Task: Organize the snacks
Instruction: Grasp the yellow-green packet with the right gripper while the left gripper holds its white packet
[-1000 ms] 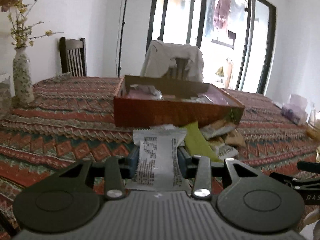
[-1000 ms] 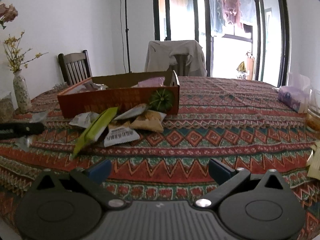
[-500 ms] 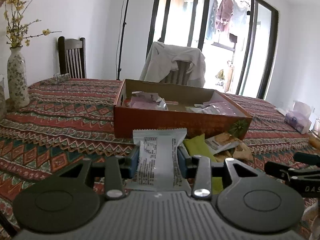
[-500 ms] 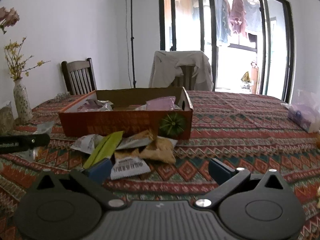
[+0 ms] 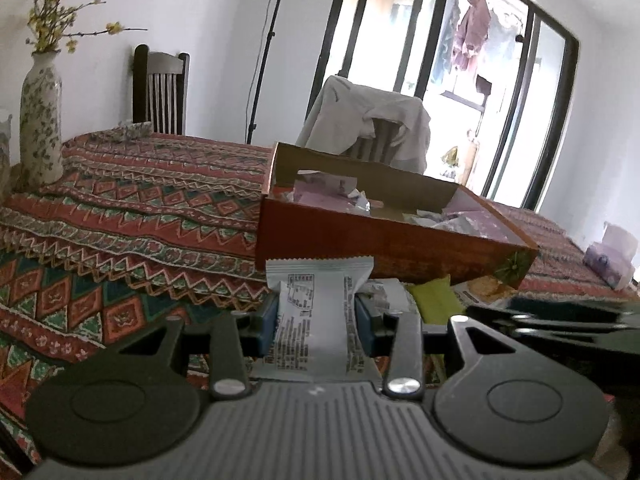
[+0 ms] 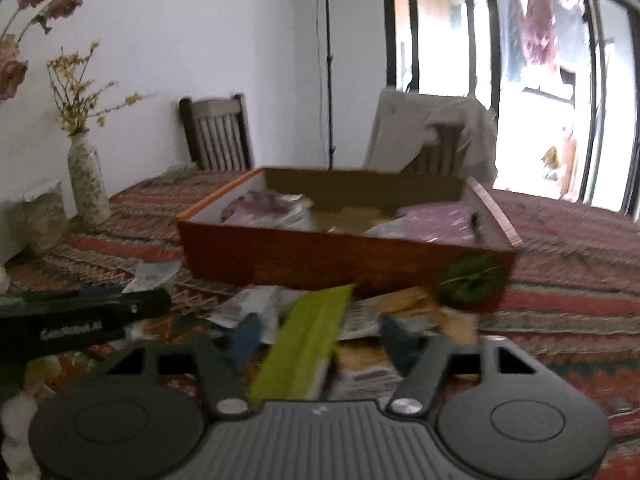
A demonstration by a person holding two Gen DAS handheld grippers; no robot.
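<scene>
My left gripper (image 5: 316, 322) is shut on a white snack packet (image 5: 316, 300) and holds it just in front of the orange cardboard box (image 5: 380, 240). The box holds purple and silver packets. My right gripper (image 6: 320, 338) is open, its fingers on either side of a green packet (image 6: 308, 340) in the pile of loose snacks before the box (image 6: 340, 258). The green packet also shows in the left wrist view (image 5: 434, 300). The left gripper appears at the left of the right wrist view (image 6: 80, 318), the right gripper at the right of the left wrist view (image 5: 560, 320).
A patterned tablecloth (image 5: 140, 208) covers the table. A flowered vase (image 5: 40, 120) stands at the far left, a tissue pack (image 5: 610, 258) at the far right. Two chairs (image 6: 218, 140) stand behind the table; one has a cloth draped over it.
Both grippers moved forward toward the box. The right gripper dropped in around the green packet in the pile. The left still holds the white packet.
</scene>
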